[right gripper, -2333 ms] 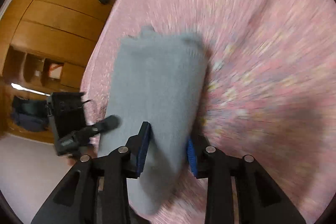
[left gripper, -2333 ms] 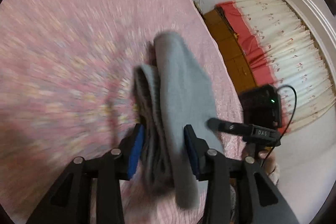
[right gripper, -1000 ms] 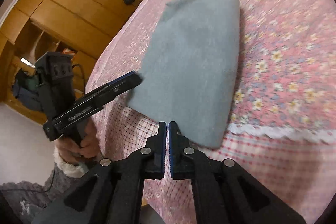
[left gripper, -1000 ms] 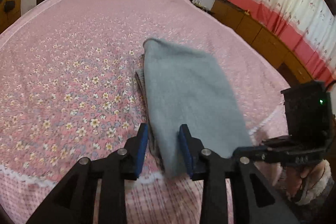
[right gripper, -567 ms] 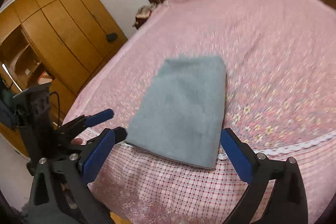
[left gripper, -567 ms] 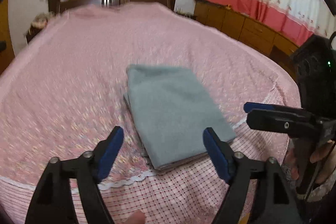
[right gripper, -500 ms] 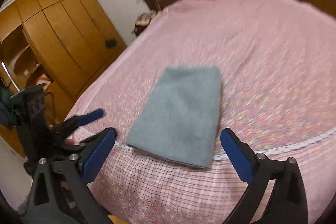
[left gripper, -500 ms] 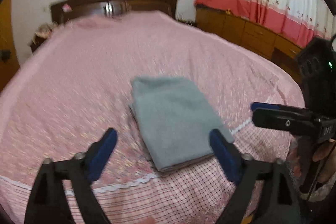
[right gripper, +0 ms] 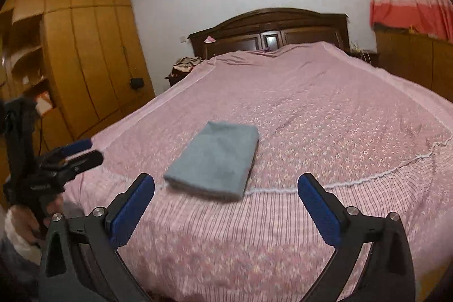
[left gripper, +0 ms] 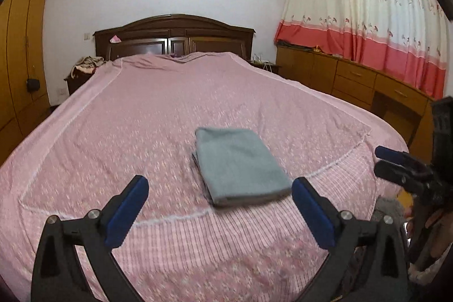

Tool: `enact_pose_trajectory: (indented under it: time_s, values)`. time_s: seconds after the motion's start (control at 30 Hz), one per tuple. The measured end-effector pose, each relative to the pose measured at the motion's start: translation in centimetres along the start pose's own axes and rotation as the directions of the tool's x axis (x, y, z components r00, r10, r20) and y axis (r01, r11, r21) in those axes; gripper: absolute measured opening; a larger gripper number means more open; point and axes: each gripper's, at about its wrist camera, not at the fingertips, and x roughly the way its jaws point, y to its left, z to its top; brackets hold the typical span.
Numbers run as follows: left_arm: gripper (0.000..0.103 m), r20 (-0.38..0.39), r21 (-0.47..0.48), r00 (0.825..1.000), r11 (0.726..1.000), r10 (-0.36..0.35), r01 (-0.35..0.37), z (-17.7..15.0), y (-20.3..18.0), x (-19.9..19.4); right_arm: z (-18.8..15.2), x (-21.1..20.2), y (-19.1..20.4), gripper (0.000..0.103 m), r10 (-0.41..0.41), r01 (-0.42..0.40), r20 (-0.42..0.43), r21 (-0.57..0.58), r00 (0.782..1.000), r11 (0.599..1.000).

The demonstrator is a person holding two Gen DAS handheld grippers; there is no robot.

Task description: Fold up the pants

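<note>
Folded grey pants (left gripper: 240,163) flat on pink bed (left gripper: 147,115), left gripper (left gripper: 218,198) and right gripper (right gripper: 225,198) fingers just spread wide, nothing between them

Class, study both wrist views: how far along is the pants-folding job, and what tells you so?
Done: the grey pants lie as a compact, layered rectangle on the pink bedspread. In hand: nothing; the left hand-held gripper and right hand-held gripper have just been opening, jaws wide, with nothing between them, short of the bundle. Left: apparently nothing, perhaps only squaring the edges.
</note>
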Motion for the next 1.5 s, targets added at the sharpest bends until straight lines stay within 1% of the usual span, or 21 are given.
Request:
enact_pose_trajectory:
  time_s: [0.07, 0.13, 0.2, 0.33, 0.57, 0.73, 0.93, 1.23, 1.5]
  values:
    - [0.103, -0.028, -0.013, 1.0, 1.0, -0.009, 0.009, -1.1, -0.1, 0.3, -1.4, 0.0, 1.1, 0.103, -0.016, 0.015, -0.009, -0.059, 1.0, 0.998]
    - [0.103, -0.039, -0.027, 0.999, 0.999, -0.033, 0.032, -2.1, 0.0, 0.8, -2.5, 0.3, 2.4, 0.103, -0.041, 0.036, -0.034, -0.139, 0.999, 0.99]
    - [0.103, -0.047, -0.03, 0.998, 0.999, -0.03, 0.029, -2.7, 0.1, 1.4, -3.3, 1.1, 3.4, 0.103, -0.054, 0.04, -0.071, -0.193, 0.996, 0.98]
    - [0.103, -0.069, -0.043, 0.997, 0.999, -0.028, 0.025, -3.7, 0.4, 2.7, -3.8, 2.0, 3.5, 0.103, -0.037, 0.022, -0.083, -0.168, 0.996, 0.985]
    - [0.103, -0.071, -0.057, 0.997, 0.998, -0.033, 0.029, -4.2, 1.3, 3.0, -3.8, 2.7, 2.9, 0.103, -0.028, 0.015, -0.096, -0.134, 0.995, 0.991]
    - [0.103, -0.074, -0.057, 0.997, 0.998, -0.032, 0.028, -4.4, 1.3, 2.9, -4.1, 2.9, 3.0, 0.103, -0.033, 0.016, -0.119, -0.145, 0.992, 0.989]
    - [0.103, -0.073, -0.054, 0.997, 0.998, -0.032, 0.028, -4.3, 1.0, 2.8, -4.3, 3.0, 3.1, 0.103, -0.027, 0.01, -0.124, -0.136, 0.992, 0.991]
    - [0.103, -0.095, -0.066, 0.995, 0.998, -0.027, 0.021, -4.5, 0.8, 3.3, -4.4, 2.8, 2.6, 0.103, -0.034, 0.019, -0.127, -0.118, 0.991, 0.993]
    - [0.103, -0.1, -0.061, 0.994, 0.998, -0.036, 0.03, -4.7, 0.5, 3.6, -4.7, 3.0, 2.7, 0.103, -0.038, 0.02, -0.142, -0.121, 0.989, 0.992]
